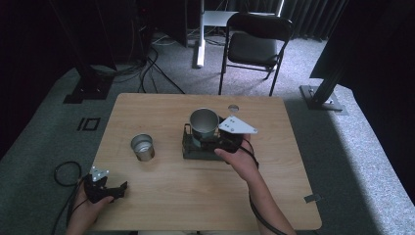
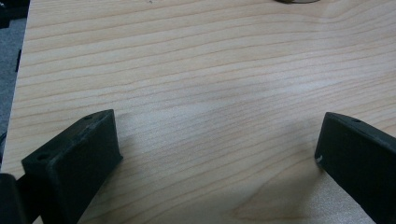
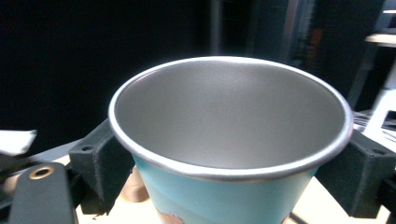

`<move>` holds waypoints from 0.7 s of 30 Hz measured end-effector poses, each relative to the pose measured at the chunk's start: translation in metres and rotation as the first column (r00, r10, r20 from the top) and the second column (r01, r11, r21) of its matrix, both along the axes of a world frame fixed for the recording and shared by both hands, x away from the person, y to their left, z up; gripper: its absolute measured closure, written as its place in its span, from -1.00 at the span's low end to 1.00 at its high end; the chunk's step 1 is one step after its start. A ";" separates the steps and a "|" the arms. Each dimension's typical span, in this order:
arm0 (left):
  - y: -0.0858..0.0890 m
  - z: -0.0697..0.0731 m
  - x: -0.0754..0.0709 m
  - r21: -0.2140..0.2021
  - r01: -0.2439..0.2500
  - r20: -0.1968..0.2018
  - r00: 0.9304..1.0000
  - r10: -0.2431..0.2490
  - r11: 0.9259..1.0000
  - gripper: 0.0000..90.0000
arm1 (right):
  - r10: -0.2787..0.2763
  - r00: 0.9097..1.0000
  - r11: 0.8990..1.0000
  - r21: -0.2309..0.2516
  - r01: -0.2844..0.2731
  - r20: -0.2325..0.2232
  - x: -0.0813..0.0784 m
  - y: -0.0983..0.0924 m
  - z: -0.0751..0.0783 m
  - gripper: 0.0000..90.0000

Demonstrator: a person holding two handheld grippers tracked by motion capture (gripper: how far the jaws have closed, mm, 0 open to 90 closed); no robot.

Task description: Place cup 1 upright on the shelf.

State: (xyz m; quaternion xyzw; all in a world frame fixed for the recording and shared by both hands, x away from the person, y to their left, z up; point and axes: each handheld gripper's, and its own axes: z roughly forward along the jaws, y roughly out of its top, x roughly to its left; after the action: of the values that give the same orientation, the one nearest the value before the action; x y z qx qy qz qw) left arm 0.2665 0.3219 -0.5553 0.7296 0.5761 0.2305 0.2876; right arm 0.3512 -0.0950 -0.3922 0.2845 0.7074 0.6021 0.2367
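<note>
The right gripper (image 1: pixel 215 142) is clamped on the metal cup (image 1: pixel 203 122) — in the right gripper view its black jaws press both sides of the teal-walled cup (image 3: pixel 229 140) just under the rim. The cup sits at the black rack (image 1: pixel 193 147), mid-table. A second steel cup (image 1: pixel 142 147) stands just left of that rack. The left gripper (image 1: pixel 115 190) rests well off near the wooden table (image 1: pixel 195 196)'s front-left corner — jaws spread wide, nothing between them.

Steel can (image 1: pixel 142 147) and black rack (image 1: pixel 198 145) block table (image 1: pixel 195 196) centre; near half open.
</note>
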 end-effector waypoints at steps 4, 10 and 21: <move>0.000 0.000 0.000 -0.001 0.000 0.001 1.000 0.000 1.000 -0.99 | -0.135 0.991 0.991 -0.022 0.136 0.014 0.008 -0.013 -0.001 -0.71; 0.000 0.000 0.000 0.000 0.000 0.001 1.000 0.000 1.000 -0.99 | -0.266 0.964 0.962 -0.055 0.266 -0.003 0.017 -0.027 -0.013 -0.71; 0.000 0.000 0.000 0.000 0.000 0.000 1.000 0.000 1.000 -0.99 | -0.421 0.906 0.906 -0.066 0.417 -0.046 0.027 -0.039 -0.037 -0.71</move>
State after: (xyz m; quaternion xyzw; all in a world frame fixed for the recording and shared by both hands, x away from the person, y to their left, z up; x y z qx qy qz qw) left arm 0.2665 0.3219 -0.5554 0.7296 0.5759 0.2307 0.2877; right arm 0.3781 -0.1335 -0.4296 0.4408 0.6527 0.5090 0.3472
